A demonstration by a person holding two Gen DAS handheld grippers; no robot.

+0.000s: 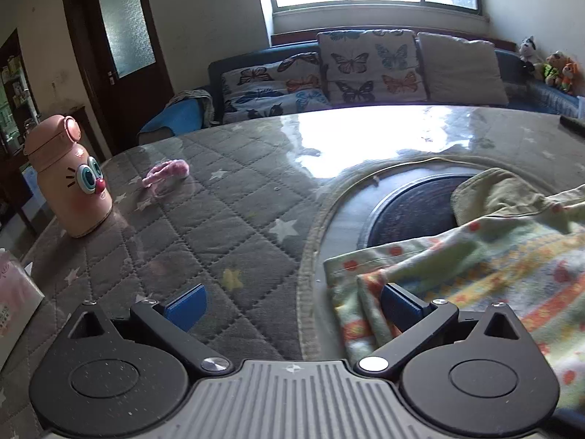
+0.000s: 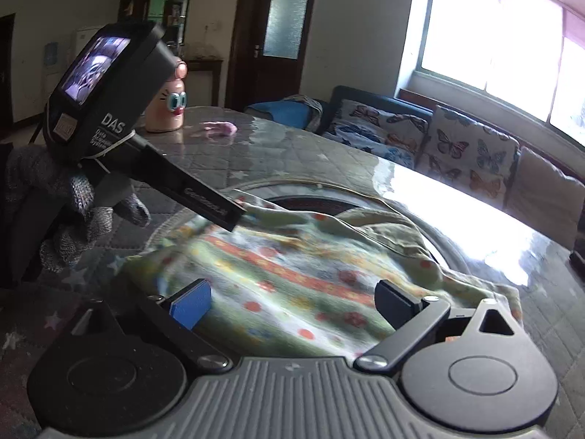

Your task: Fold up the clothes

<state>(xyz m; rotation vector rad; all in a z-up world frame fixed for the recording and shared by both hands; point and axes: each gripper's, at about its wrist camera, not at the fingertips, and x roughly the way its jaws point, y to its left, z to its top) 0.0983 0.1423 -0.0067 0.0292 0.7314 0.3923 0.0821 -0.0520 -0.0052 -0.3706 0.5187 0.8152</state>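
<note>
So both my grippers are wide open right now. Left gripper [image 1: 292, 305] sits at the edge of the floral garment [image 1: 475, 267], right gripper [image 2: 292, 305] hovers over it on the quilted table [image 1: 226, 219].

— What are you seeing off the left wrist?

— I'm holding the left gripper [image 1: 292, 305] with its fingers [image 1: 186, 305] spread wide; the right one is touching the edge of the patterned garment [image 1: 475, 267] lying on the counter [image 1: 219, 219].

— Anything else?

— A pink bottle [image 1: 71, 179] is standing far left.
</note>
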